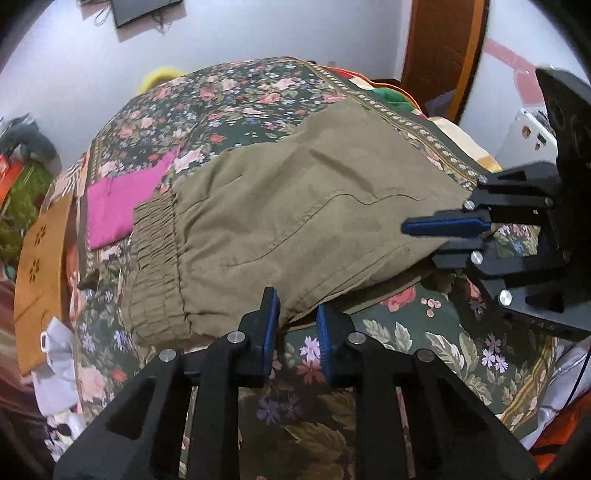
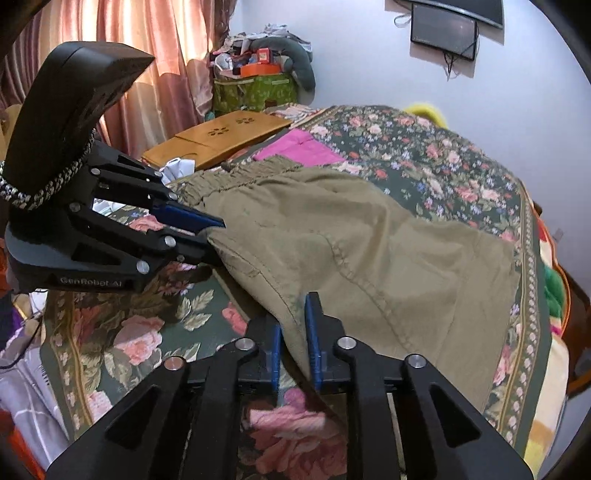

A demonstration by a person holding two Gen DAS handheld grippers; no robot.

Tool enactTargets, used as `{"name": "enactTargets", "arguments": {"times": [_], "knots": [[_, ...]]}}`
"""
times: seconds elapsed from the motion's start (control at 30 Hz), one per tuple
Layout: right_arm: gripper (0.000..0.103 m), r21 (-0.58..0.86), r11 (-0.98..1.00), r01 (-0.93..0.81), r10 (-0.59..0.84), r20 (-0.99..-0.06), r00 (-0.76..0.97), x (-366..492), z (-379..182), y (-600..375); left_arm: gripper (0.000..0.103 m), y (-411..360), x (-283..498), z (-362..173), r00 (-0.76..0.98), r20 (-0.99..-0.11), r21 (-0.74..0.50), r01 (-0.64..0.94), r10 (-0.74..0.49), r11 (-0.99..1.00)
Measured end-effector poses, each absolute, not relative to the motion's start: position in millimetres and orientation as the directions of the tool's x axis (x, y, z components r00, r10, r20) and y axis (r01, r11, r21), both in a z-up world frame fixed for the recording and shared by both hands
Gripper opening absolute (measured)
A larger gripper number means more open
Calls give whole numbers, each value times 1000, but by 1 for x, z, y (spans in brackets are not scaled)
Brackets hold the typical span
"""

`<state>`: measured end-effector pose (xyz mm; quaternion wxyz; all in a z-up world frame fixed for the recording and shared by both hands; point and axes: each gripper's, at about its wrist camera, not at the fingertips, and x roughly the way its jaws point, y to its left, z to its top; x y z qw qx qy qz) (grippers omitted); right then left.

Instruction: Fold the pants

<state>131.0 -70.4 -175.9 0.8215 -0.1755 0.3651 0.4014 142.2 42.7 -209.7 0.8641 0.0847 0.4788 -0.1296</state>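
Olive-green pants [image 1: 295,206] lie folded on a floral bedspread [image 1: 424,339], elastic waistband [image 1: 155,266] at the left. My left gripper [image 1: 297,314] sits at the pants' near edge, jaws a little apart with the fabric edge between the blue pads. My right gripper [image 1: 421,240] comes in from the right, one finger over and one under the pants' right end. In the right wrist view the pants [image 2: 369,251] run away from my right gripper [image 2: 295,325], with a fold of fabric between its pads. The left gripper [image 2: 214,240] holds the pants' left edge.
A pink cloth [image 1: 122,203] lies beyond the waistband. A wooden lap desk [image 2: 221,136] rests at the bed's edge. A cluttered green box [image 2: 255,88] and curtains [image 2: 110,40] stand behind. A door [image 1: 443,48] and a wall screen [image 2: 443,31] are further off.
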Motion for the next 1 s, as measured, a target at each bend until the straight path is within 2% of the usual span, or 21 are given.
{"name": "enactTargets", "arguments": {"times": [0.07,0.17,0.23,0.33,0.43,0.5,0.6,0.67,0.83,0.87,0.9,0.93,1.0], "knots": [[16,5,620,-785,530,-740,413,130,-176,-74,25,47,141,-208,502,-852,1,289,-151,957],[25,12,634,-774,524,-742,418,126,-175,-79,37,56,138,-203,499,-852,-24,261,-157,965],[32,-2,644,-765,519,-734,438,121,-170,-84,52,63,134,-198,516,-846,-10,239,-136,971],[40,0,652,-758,533,-711,459,117,-161,-90,67,77,129,-187,555,-824,4,199,-110,980],[45,16,670,-742,552,-680,483,115,-151,-97,77,95,131,-178,577,-811,-20,144,-100,989],[50,43,691,-722,562,-660,499,119,-144,-101,80,111,137,-175,588,-804,-40,91,-86,995],[60,78,734,-674,551,-648,526,131,-144,-105,80,133,151,-178,578,-814,-62,18,-61,998],[61,96,757,-646,537,-654,532,139,-148,-106,80,142,158,-184,563,-824,-84,-11,-64,996],[61,183,788,-588,518,-714,471,161,-173,-109,80,156,176,-212,498,-850,-219,-35,-173,975],[61,192,792,-580,514,-722,462,161,-176,-111,78,155,178,-217,487,-853,-238,-37,-191,970],[61,202,797,-569,507,-736,449,163,-182,-112,69,155,179,-223,478,-853,-259,-40,-209,965],[61,207,799,-564,503,-744,440,164,-184,-114,64,154,179,-226,476,-856,-253,-46,-201,966],[61,228,803,-551,498,-764,409,166,-192,-118,58,153,175,-228,491,-849,-248,-48,-193,968]]}}
